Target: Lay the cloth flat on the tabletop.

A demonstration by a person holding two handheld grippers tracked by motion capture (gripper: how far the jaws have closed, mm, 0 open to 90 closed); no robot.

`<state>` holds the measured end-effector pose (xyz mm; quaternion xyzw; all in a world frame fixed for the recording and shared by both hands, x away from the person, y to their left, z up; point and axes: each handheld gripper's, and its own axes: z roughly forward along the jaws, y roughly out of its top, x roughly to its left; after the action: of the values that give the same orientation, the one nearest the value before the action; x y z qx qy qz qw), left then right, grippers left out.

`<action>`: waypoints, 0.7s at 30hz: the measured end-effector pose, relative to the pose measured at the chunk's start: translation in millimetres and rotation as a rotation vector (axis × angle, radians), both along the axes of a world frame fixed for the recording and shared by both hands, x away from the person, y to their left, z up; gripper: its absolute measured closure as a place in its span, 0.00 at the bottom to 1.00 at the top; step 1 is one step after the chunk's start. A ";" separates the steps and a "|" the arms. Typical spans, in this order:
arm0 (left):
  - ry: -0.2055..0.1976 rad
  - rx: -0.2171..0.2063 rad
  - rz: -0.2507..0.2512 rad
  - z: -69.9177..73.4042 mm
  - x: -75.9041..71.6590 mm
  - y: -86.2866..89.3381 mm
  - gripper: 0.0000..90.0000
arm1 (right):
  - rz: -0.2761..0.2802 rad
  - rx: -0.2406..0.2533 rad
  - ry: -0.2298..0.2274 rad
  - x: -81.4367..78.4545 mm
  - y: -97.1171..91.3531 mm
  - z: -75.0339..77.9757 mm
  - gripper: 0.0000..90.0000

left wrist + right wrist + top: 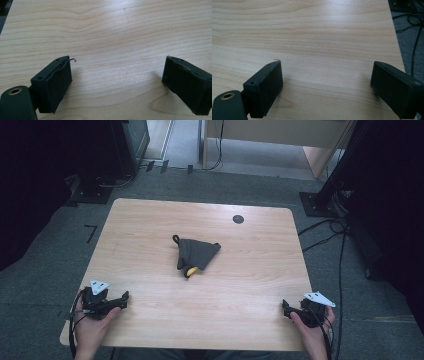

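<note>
A dark grey cloth pouch (pixel 196 253) lies crumpled in the middle of the wooden table (pixel 150 225), with a small loop at its far left corner and something yellow (pixel 190 270) peeking out at its near edge. My left gripper (pixel 124 296) rests at the table's near left corner, held in a hand, jaws wide apart with bare wood between them (pixel 116 72). My right gripper (pixel 285 307) sits at the near right corner, also open over bare wood (pixel 325 75). Both are well short of the pouch.
A small black round cap (pixel 238 219) is set in the table near its far edge. Cables (pixel 325 232) trail on the grey carpet to the right. Dark stands and equipment flank the table, with a pale wooden unit (pixel 280 135) behind.
</note>
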<state>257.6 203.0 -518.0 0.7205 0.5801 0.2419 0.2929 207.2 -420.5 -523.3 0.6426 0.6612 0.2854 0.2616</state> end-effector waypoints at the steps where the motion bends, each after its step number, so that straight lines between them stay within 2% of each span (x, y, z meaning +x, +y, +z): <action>1: 0.000 0.000 0.000 0.0 0.0 0.0 0.10 | -0.010 -0.001 -0.001 0.0 0.4 0.6 0.14; 4: -0.001 0.000 0.000 0.0 0.0 0.0 0.10 | -0.013 0.022 -0.009 1.0 5.2 3.8 0.15; 8: -0.001 0.000 0.000 0.0 0.0 -0.1 0.10 | 0.029 0.009 -0.041 6.9 27.1 14.6 0.16; 14: -0.001 0.000 0.001 0.0 -0.1 -0.1 0.10 | 0.130 0.031 -0.097 26.5 71.7 39.3 0.16; 15: -0.001 0.000 0.001 0.0 -0.1 -0.1 0.10 | 0.130 0.031 -0.097 26.5 71.7 39.3 0.16; 16: 0.000 0.000 0.000 0.0 0.0 0.0 0.10 | 0.166 0.040 -0.110 33.3 86.2 47.5 0.17; 18: 0.000 0.000 0.000 0.0 0.0 0.0 0.10 | 0.199 0.048 -0.116 40.6 100.8 54.3 0.18; 19: 0.000 0.000 0.000 0.0 0.0 0.0 0.10 | 0.199 0.048 -0.116 40.6 100.8 54.3 0.18; 20: 0.000 -0.001 0.000 0.0 0.0 -0.1 0.10 | 0.228 0.064 -0.122 47.5 116.5 59.5 0.21; 21: -0.001 -0.001 0.001 -0.1 0.0 -0.1 0.10 | 0.241 0.065 -0.127 50.1 122.6 61.0 0.22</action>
<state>257.6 202.9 -518.0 0.7202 0.5804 0.2419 0.2933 257.3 -297.8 -462.3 0.5473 0.7062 0.3759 0.2458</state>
